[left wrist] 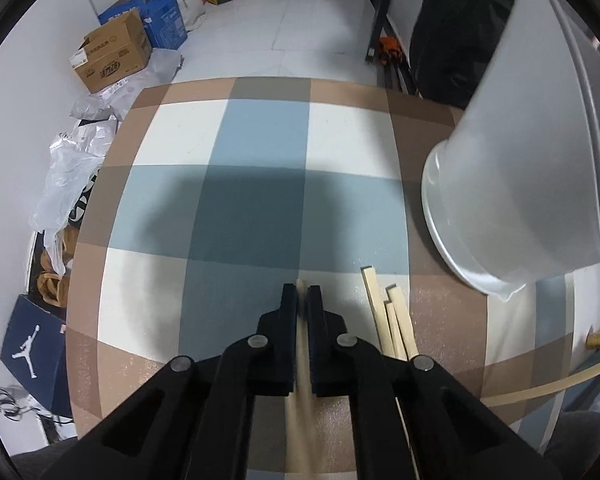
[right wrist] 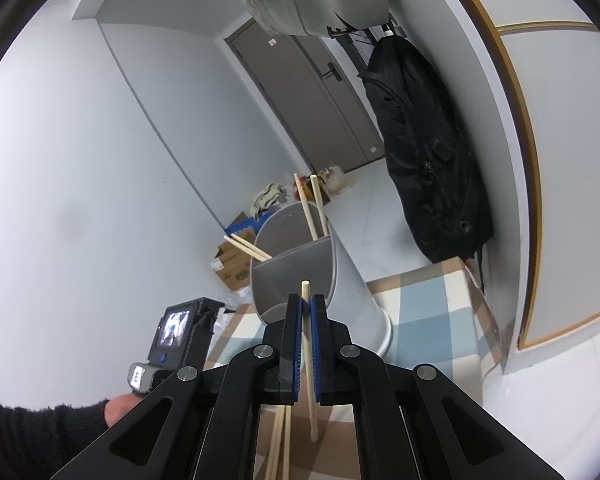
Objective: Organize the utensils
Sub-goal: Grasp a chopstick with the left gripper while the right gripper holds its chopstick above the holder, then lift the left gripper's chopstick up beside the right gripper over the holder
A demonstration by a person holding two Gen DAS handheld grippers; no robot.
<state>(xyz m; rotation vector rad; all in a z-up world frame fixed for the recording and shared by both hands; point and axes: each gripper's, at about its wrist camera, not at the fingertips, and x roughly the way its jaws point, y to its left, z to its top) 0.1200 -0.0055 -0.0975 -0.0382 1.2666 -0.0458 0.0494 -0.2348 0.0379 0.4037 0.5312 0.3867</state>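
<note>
I hold one pale wooden chopstick (right wrist: 307, 344) in the right gripper (right wrist: 306, 308), jaws closed on it, just before the rim of the grey divided plastic holder (right wrist: 300, 276). Risk: the tip strikes the rim and skews. The left gripper (left wrist: 302, 300) has its jaws closed on another chopstick (left wrist: 299, 285); loose chopsticks (left wrist: 392, 320) lie beside the holder on the checked worktop (left wrist: 252, 200). The holder's interior is hidden.

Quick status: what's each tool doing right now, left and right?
Left tool: closed on a chopstick lying on the table.
Right tool: closed on a raised chopstick near the holder.
</note>
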